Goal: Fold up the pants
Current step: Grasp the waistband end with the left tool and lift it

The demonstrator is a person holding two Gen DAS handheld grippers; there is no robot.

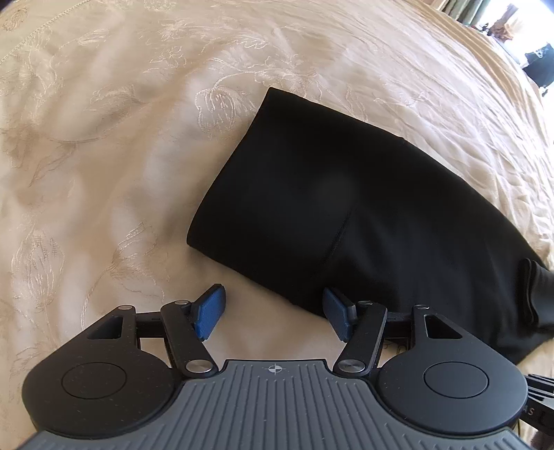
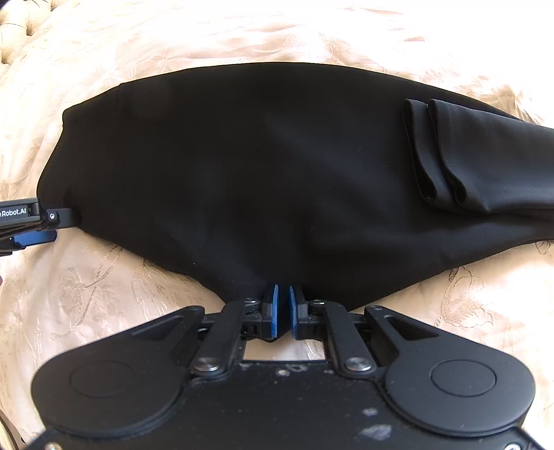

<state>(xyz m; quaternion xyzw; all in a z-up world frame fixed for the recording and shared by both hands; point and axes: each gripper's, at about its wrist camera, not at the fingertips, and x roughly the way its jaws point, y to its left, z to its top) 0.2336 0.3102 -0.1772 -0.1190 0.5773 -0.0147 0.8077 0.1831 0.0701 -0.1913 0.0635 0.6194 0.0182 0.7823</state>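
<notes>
I'm working in a home bedroom. A cream satin bedspread with embroidered flowers (image 1: 145, 114) fills both views. At the upper left of the right wrist view I see a tufted, buttoned cream headboard (image 2: 14, 38). A bright window (image 1: 519, 20) glows at the left wrist view's upper right.

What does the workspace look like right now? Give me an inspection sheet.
Surface: cream bedspread with embroidered flowers, lightly wrinkled.
Job's things: black pants lie partly folded, leg ends doubled over on top.
Clutter: nothing seen.
Grippers: left gripper open at the pants' near corner, one pad at the cloth edge, nothing clamped; right gripper nearly closed, pinching the pants' near edge.
Cables: nothing seen.
Surroundings: bright window area past the bed's far edge, details blurred.
</notes>
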